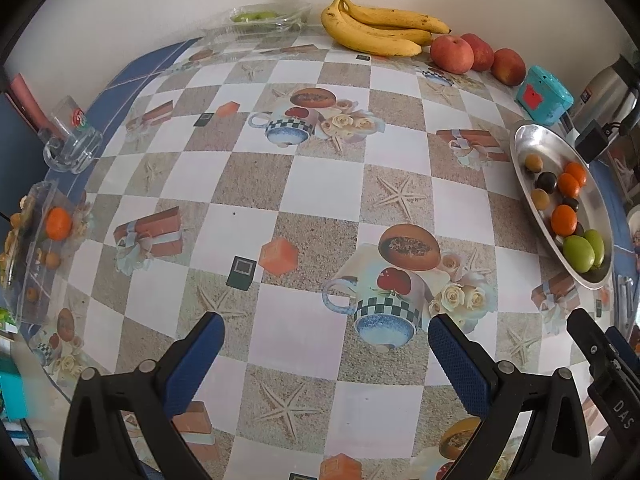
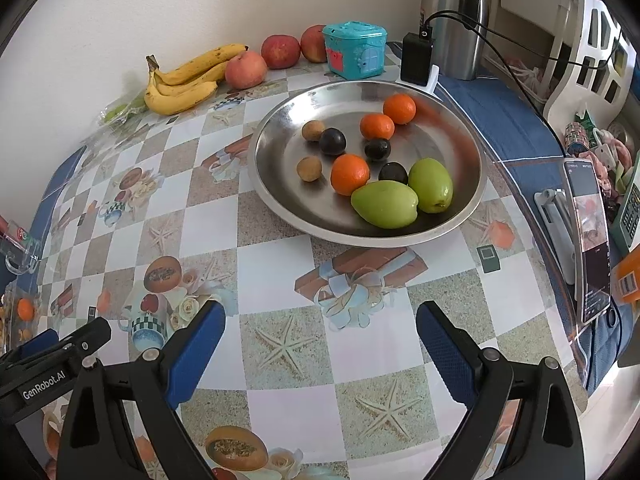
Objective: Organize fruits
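Desk (image 2: 280, 360): wearing a checkered printed oilcloth of starfish, cups and gift boxes, standing against a plain white wall (image 2: 140, 8).

Round silver metal dish (image 2: 276, 184): holding three orange tangerines (image 2: 349, 174), two green oval fruits (image 2: 385, 204), three dark plums and two small brown fruits.

Yellow banana bunch (image 1: 376, 26) and three red apples (image 1: 452, 54): lying along the wall.

Clear plastic tray (image 1: 36, 240) at the left edge: partly cut off, contents blurring.

Left claw (image 1: 326, 356) and right claw (image 2: 320, 340): both gaping wide, hovering empty.
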The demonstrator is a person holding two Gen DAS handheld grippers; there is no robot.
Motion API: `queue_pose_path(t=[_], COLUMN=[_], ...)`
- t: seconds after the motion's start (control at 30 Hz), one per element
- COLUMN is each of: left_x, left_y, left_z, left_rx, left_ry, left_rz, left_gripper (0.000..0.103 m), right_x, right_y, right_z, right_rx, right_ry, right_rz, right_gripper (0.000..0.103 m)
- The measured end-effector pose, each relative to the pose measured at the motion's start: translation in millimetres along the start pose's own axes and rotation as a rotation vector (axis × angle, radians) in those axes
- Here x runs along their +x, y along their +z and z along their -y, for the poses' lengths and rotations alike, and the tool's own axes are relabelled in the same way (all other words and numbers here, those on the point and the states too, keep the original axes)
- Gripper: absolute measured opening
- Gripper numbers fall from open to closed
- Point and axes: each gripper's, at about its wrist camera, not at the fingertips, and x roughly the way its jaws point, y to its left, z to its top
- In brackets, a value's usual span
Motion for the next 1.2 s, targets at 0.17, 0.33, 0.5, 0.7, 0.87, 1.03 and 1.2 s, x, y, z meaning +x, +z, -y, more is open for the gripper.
queue_pose_path(t=[0.17, 0.33, 0.5, 0.7, 0.87, 1.03, 1.2], left_x=[-0.4, -1.1, -0.5, -0.3, 0.7, 0.6, -6.8], left_y=[0.5, 1.3, 1.0, 0.3, 0.3, -0.3, -0.9], left_z=[-2.8, -4.2, -4.1, -3.3, -4.0, -4.5, -5.2], left_rx=[-0.012, -0.015, -0.016, -0.016, -0.016, -0.015, -0.005], left_ry=[-0.011, -0.016, -0.017, -0.012, -0.008, -0.006, -0.002], left_rz=[-0.005, -0.004, -0.010, -0.013, -0.013, -0.012, 0.032], left_gripper=[0.103, 0.103, 0.103, 0.103, 0.103, 0.103, 0.102], right_x=[0.4, 0.9, 1.4, 1.3, 0.7, 0.5, 0.8], right_y=[0.6, 1.1, 1.2, 1.4, 1.8, 2.3, 2.2], right_z=[-0.4, -2.0, -2.7, -2.7, -2.0, -0.8, -0.8], right_rx=[-0.001, -0.010, -0.011, -0.012, -0.008, -0.007, -0.006], right_ry=[-0.001, -0.006, -0.011, -0.012, -0.012, -0.008, -0.008], right_rz=[-0.001, 0.000, 0.001, 0.002, 0.005, 0.005, 0.005], right_gripper=[0.097, 0.097, 0.097, 0.097, 0.097, 0.097, 0.097])
